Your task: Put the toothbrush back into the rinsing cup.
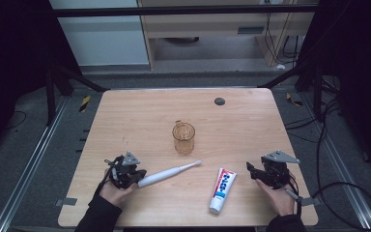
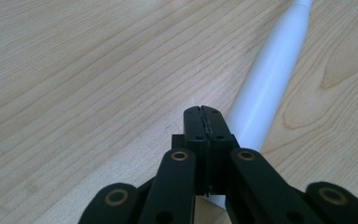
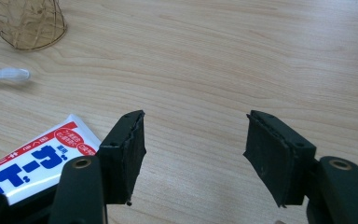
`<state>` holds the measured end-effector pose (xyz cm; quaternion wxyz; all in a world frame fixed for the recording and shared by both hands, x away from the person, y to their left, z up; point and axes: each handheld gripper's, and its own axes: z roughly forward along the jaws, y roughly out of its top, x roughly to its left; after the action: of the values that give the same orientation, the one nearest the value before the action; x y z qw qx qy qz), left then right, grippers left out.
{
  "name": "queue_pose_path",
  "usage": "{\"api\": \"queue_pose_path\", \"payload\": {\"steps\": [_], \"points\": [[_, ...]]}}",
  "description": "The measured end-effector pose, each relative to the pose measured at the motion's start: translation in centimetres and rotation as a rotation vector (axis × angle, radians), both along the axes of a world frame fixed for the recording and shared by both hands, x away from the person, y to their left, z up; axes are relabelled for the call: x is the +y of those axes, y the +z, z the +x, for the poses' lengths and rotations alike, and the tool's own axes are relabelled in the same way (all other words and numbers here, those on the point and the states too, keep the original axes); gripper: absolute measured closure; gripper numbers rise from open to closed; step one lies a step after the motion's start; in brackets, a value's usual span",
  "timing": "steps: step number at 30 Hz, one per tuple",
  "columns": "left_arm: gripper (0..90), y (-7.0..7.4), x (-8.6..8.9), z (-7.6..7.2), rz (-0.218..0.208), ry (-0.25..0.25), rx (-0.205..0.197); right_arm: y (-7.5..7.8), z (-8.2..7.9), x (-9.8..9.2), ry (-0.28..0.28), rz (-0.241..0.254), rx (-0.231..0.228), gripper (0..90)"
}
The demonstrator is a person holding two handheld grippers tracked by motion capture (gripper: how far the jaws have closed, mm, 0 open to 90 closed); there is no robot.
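Because the white toothbrush (image 1: 168,173), lying on the desk (image 1: 125,111) just before the cup (image 1: 183,138), looks light, stiff and slippery, grip its thick handle; your left hand-held gripper (image 1: 136,177) is closed empty beside it, the right hand-held gripper (image 3: 193,154) wide.

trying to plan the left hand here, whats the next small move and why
Probably open the left gripper and shift it sideways over the toothbrush handle. Its jaws are pressed together with nothing between them, and the white handle lies on the table just beside and under them, so it cannot be gripped yet.
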<state>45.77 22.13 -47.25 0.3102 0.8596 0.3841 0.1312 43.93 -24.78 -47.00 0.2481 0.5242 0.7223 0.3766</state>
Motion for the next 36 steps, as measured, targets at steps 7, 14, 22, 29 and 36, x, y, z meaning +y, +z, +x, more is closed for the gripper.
{"api": "queue_pose_path", "payload": {"steps": [7,14,22,29,36], "points": [[89.9,0.0,-0.1,-0.4,-0.003,-0.010,0.004,0.0,0.0,0.0,0.000,-0.002,0.000,37.5],[89.9,0.1,-0.1,-0.8,-0.006,-0.017,0.004,0.0,0.0,0.0,0.000,-0.003,0.001,37.5],[89.9,0.0,-0.4,-1.2,-0.006,-0.031,0.006,0.0,0.0,0.0,0.000,-0.003,0.001,37.5],[89.9,0.1,-0.5,-1.5,-0.007,-0.038,0.007,0.0,0.0,0.0,0.001,-0.002,0.002,37.5],[89.8,0.0,-0.6,-1.6,-0.008,-0.034,0.010,0.0,0.0,0.0,-0.001,-0.005,0.000,37.5]]}}
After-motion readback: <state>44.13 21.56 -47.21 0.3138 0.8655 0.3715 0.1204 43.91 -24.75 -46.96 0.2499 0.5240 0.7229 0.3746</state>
